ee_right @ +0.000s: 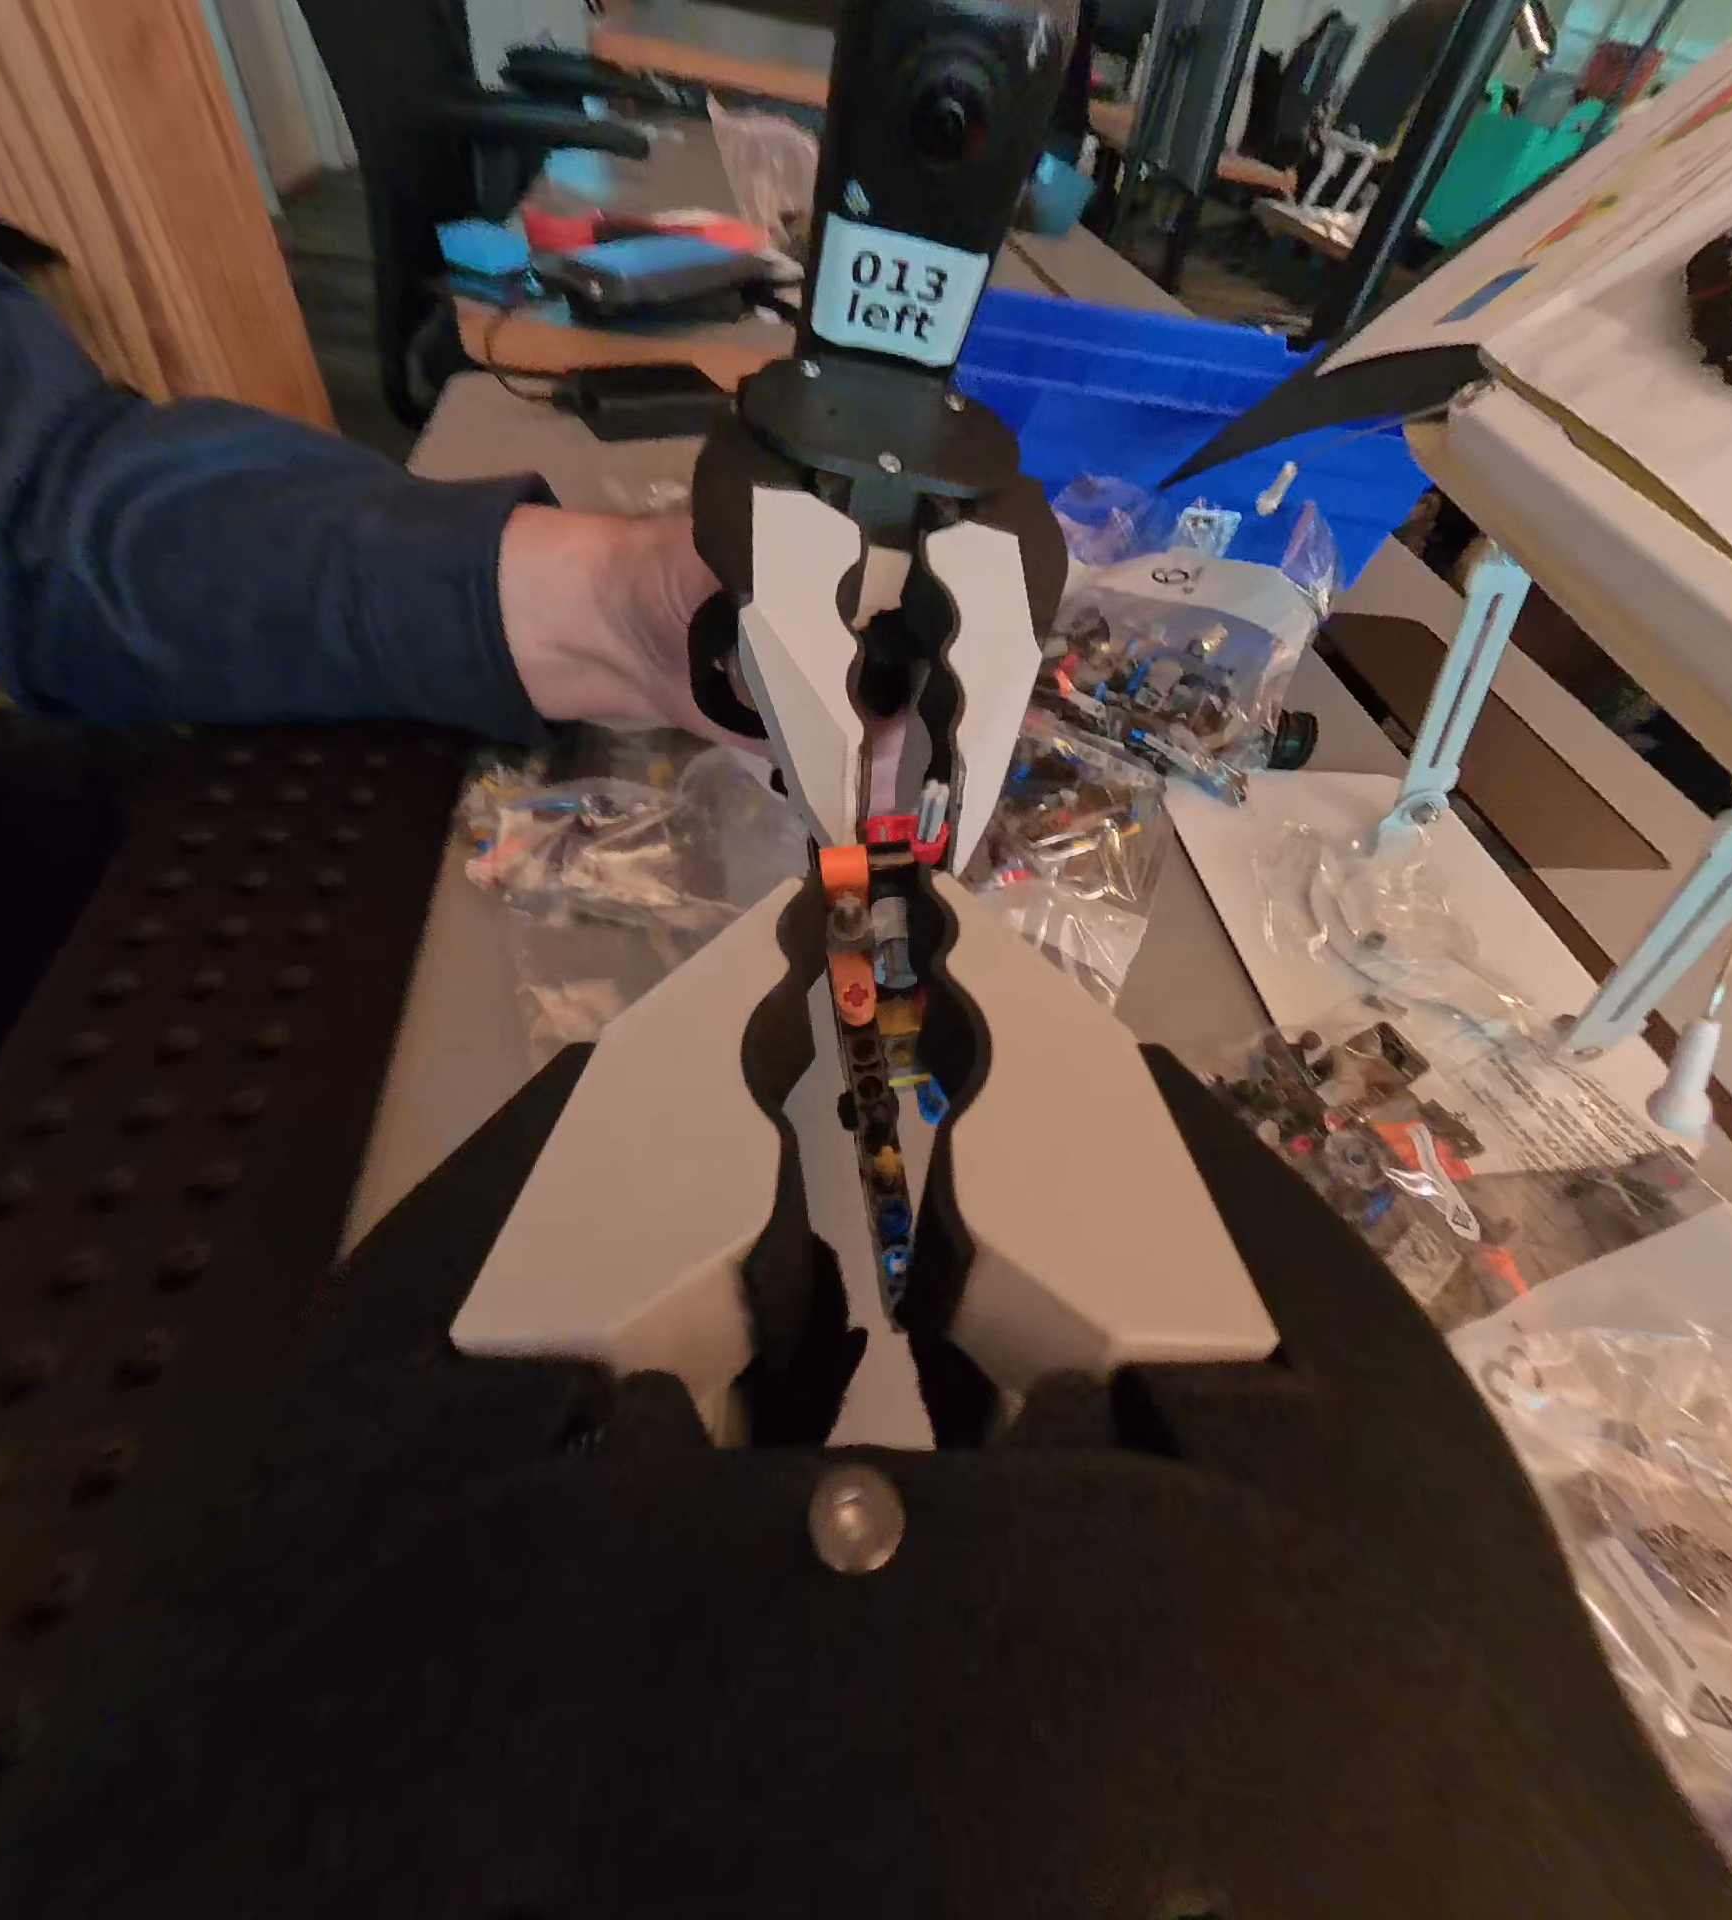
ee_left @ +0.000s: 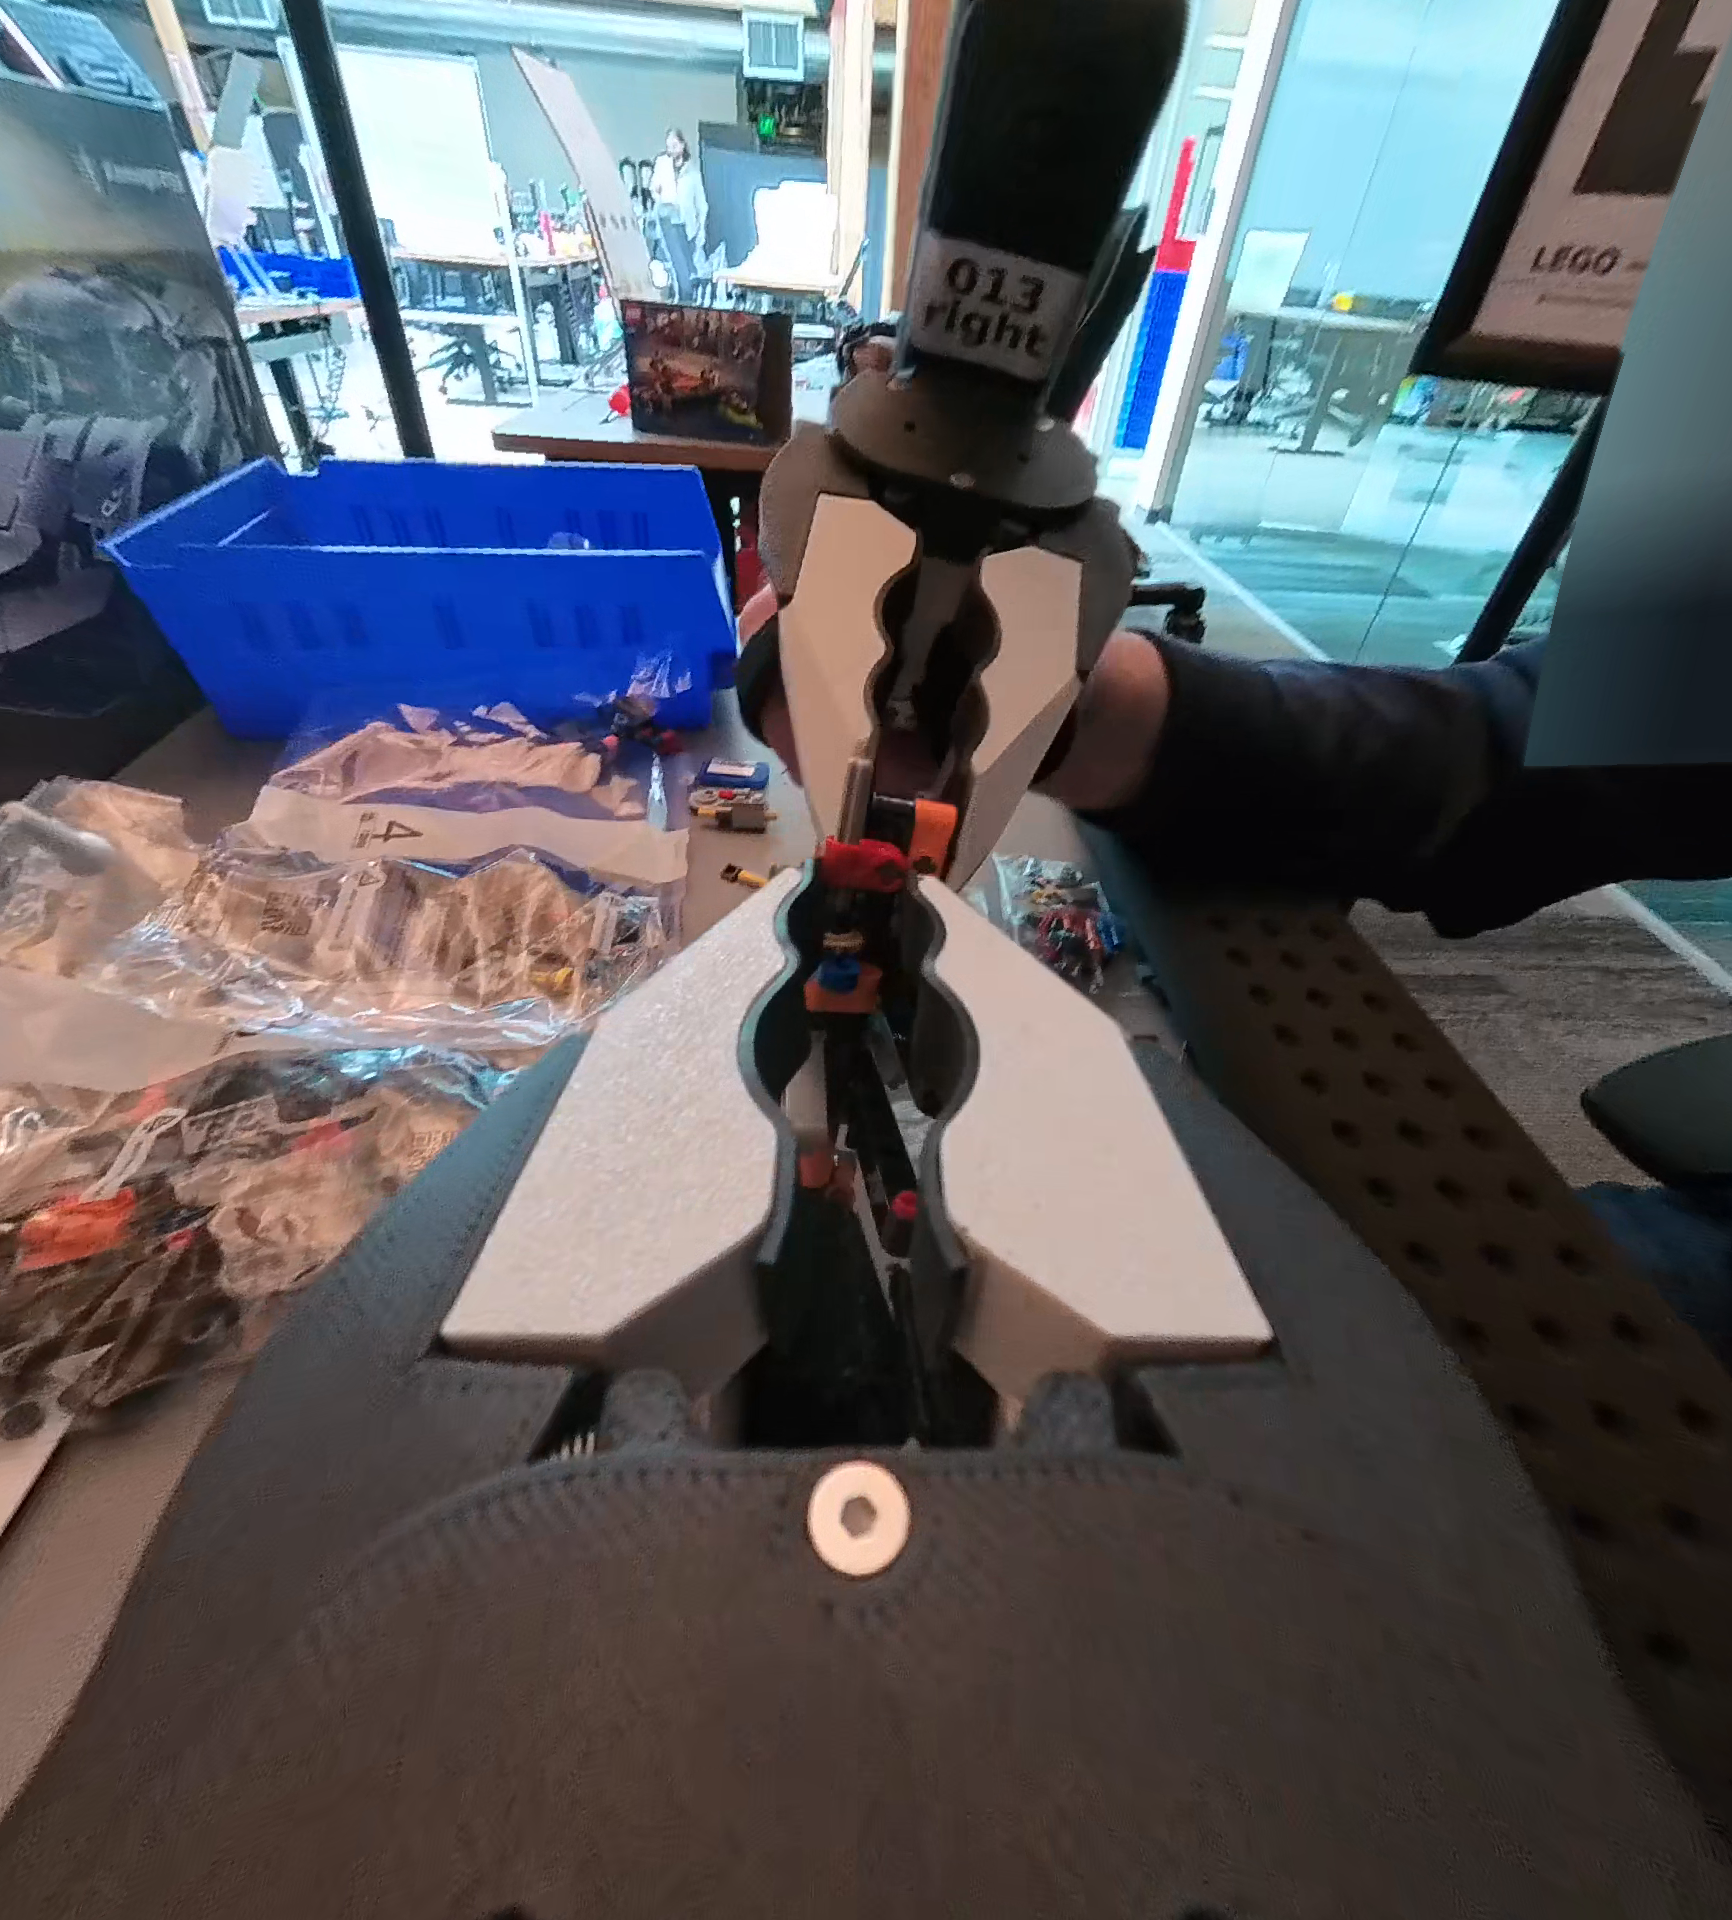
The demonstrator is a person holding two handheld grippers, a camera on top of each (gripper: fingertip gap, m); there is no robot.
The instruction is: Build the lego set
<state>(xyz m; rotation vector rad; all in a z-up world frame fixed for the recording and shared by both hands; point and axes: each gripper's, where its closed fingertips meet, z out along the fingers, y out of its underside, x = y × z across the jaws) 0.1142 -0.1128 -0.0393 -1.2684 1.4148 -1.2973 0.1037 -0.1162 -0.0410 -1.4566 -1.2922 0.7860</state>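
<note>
While the two claws meet tip to tip above the worktop (ee_left: 737,894), each is closed down on its own end of a half-built lego assembly (ee_right: 867,1049). In the left wrist view the left claw (ee_left: 857,894) has its white fingers (ee_left: 664,1143) drawn in to a narrow gap, and the red, blue and orange pieces of the build sit pinched in that gap. The right claw (ee_left: 893,831) points back at it from just beyond, nearly closed on an orange piece and a grey pin at the far end of the same build, with a hand (ee_left: 1111,717) in a dark blue sleeve behind it. In the right wrist view the right claw (ee_right: 867,894) grips a long black beam with orange, grey and blue parts, which runs down between its fingers, and the left claw (ee_right: 893,831) bites a red piece at the top. Clear plastic bags of parts (ee_left: 405,914) lie spread across the worktop, a blue bin (ee_left: 405,613) stands behind them, and an open cardboard box (ee_right: 1620,436) sits at the right of the right wrist view.
</note>
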